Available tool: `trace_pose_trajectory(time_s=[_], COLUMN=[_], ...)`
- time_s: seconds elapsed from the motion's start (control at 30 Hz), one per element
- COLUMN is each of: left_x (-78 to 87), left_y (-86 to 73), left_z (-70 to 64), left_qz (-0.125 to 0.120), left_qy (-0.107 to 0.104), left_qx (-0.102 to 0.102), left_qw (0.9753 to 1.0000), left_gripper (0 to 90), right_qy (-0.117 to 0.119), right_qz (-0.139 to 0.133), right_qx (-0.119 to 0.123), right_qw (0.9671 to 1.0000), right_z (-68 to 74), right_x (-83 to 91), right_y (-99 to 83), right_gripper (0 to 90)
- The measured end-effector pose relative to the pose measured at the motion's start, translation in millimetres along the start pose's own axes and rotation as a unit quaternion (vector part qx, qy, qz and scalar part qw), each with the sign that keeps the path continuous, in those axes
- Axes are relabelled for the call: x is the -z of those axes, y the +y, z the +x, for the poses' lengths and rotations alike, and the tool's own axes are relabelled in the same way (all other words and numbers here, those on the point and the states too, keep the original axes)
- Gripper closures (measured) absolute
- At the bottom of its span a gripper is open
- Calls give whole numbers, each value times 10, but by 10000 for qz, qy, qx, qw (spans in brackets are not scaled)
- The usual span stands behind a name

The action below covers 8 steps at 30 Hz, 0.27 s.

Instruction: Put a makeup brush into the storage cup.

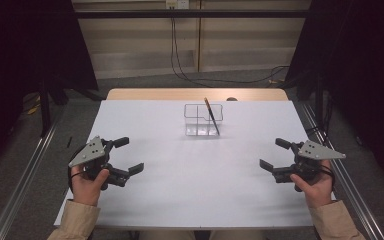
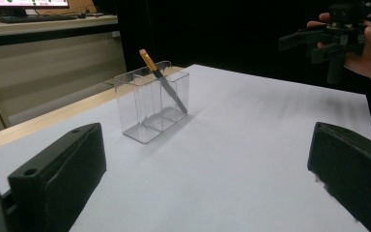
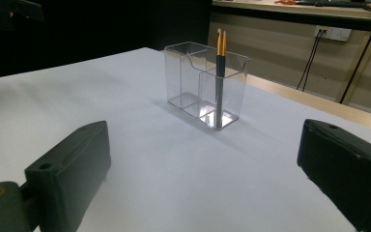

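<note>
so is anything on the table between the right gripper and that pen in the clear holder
Nothing visible: bare white table lies between the open right gripper and the gold-topped dark pen, leaning in the clear plastic compartment holder.

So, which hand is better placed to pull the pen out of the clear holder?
Right, marginally. The pen stands in the clear holder's right-hand compartment, nearer the right tongs; the left tongs would cross the holder. Both are open and far.

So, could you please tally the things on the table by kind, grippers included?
Clear holder: 1
Gold-tipped tweezers, leaning in the holder: 1
Grippers, jaws open: 2, left gripper and right gripper
Total: 4
</note>
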State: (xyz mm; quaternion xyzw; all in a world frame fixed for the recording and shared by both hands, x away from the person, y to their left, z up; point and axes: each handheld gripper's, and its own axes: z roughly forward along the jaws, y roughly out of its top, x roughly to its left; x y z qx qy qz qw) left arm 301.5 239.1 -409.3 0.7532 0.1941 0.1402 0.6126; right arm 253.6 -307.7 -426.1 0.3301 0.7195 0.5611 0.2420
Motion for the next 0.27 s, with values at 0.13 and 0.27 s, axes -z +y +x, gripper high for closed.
trace_pose_trajectory(time_s=[0.13,0.27], left_x=[4,2], left_y=[7,5], left_z=[-5,0], left_qz=[3,-3], left_qy=[10,-3], left_qx=[-12,-14], left_qw=[10000,10000], left_gripper=[0,0], right_qy=[18,24], right_qz=[-9,28], right_qx=[-11,1], right_qw=[10000,10000], right_z=[-3,-4], right_x=[6,0], right_y=[4,-1], right_gripper=[45,44])
